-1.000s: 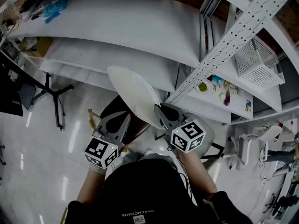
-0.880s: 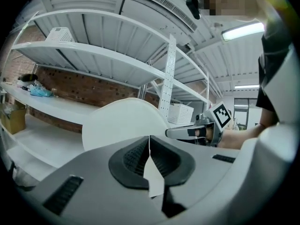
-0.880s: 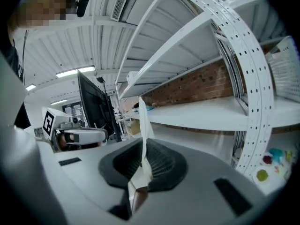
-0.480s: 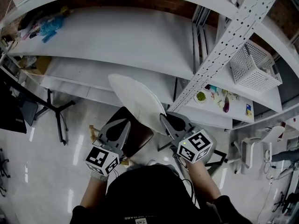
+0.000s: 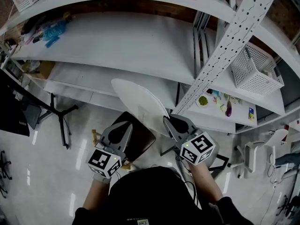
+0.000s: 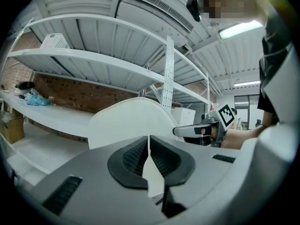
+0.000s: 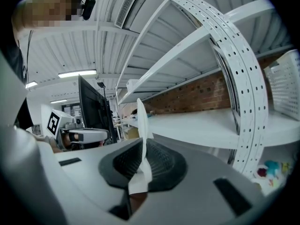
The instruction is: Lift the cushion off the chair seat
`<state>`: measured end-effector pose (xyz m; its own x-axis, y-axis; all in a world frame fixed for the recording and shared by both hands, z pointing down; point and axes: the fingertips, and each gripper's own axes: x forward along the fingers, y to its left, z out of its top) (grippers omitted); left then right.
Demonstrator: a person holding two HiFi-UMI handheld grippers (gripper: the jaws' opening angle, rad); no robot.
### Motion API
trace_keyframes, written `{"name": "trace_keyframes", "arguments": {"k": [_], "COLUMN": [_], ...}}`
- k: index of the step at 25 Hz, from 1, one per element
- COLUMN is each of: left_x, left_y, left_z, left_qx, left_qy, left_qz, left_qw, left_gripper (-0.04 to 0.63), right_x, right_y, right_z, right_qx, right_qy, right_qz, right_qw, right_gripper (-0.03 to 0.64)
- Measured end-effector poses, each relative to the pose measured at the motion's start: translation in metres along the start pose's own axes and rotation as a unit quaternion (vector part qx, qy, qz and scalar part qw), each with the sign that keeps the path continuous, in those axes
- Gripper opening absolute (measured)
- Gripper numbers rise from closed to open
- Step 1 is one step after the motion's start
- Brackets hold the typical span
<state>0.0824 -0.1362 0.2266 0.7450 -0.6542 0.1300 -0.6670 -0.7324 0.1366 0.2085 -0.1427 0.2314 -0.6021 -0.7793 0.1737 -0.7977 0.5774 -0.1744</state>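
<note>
White racking fills the far side, brick wall behind it, glossy floor (image 5: pixel 47 149) below. Cushion (image 5: pixel 140 104), pale and oval, is up in front of us, held by its near rim between the 2 grippers. Dark chair seat (image 5: pixel 138 138) shows beneath it, bare on our side.

Left gripper (image 5: pixel 125 124): jaws pinched on a thin fold of the cushion's rim. Right gripper (image 5: pixel 167 122): jaws likewise pressed onto the rim, fabric bunched between the pads. Cushion rises from both pinches, tilted away from us.

Step in hand, as we judge it: finishing the lift. To do it well, we raise both hands evenly so the rim neither twists nor slips from either pinch. Both grips look shallow, so no jerks. From overhead we cannot tell whether the far end is fully off the seat.

Room: shelf (image 5: pixel 117 41) and perforated upright (image 5: pixel 220 46) sit near the cushion's far end and right side. Open floor lies to our left and toward us, so drawing back looks the safer way.
</note>
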Motion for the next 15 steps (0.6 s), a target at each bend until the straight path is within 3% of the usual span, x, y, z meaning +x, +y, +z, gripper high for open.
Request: {"name": "trace_keyframes", "arguments": {"k": [15], "left_x": [-0.0029], "left_y": [0.0018], "left_z": [-0.0002], "left_qx": [-0.003], "left_qy": [0.0], "left_qz": [0.02], "left_qw": [0.9998], "left_gripper": [0.015], "right_x": [-0.0008], "right_y": [-0.0059], "right_z": [0.0015], "right_qx": [0.002], "right_qy": [0.003], "right_qz": [0.004], "right_qw": [1.0], "right_gripper": [0.028]}}
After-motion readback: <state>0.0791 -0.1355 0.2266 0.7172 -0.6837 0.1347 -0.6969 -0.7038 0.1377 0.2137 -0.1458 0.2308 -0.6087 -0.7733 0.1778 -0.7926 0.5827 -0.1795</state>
